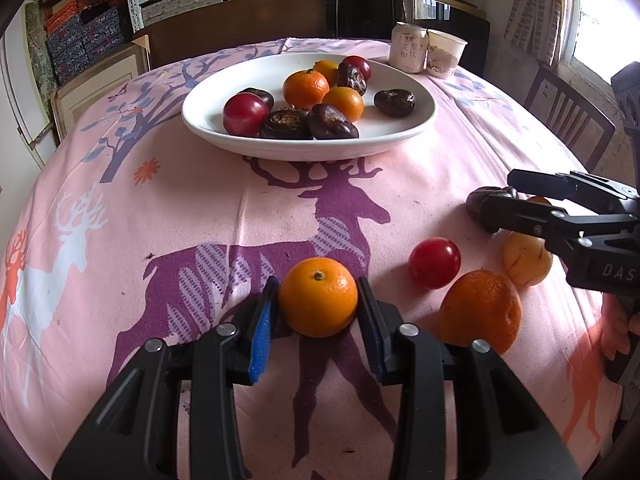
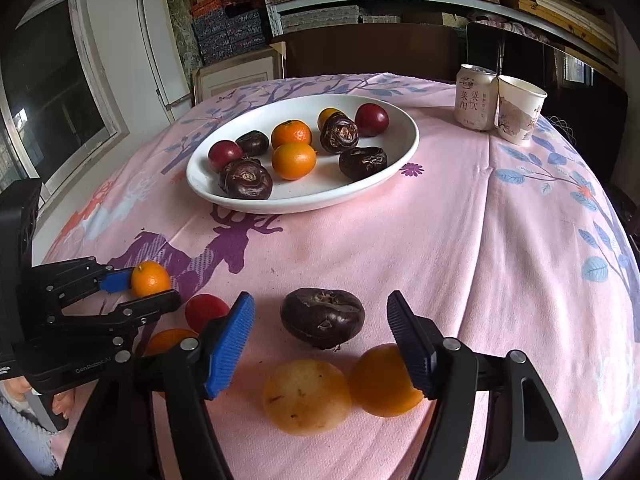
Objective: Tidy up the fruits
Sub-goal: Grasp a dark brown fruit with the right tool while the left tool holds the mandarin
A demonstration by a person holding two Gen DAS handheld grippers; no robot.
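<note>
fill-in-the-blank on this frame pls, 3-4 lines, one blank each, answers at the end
1. The left gripper has its fingers on either side of a small ____.
2. The right gripper is open, with a dark ____ between its fingers.
3. The fruits already sorted lie in a white ____.
4. Beside the can at the far edge of the table stands a paper ____.

Missing words: orange; water chestnut; plate; cup

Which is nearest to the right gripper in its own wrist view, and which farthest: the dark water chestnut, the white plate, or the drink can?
From the right gripper:
1. Dark water chestnut, between its fingers.
2. White plate, mid-table, ahead.
3. Drink can, far right edge, beside the paper cup.
</note>
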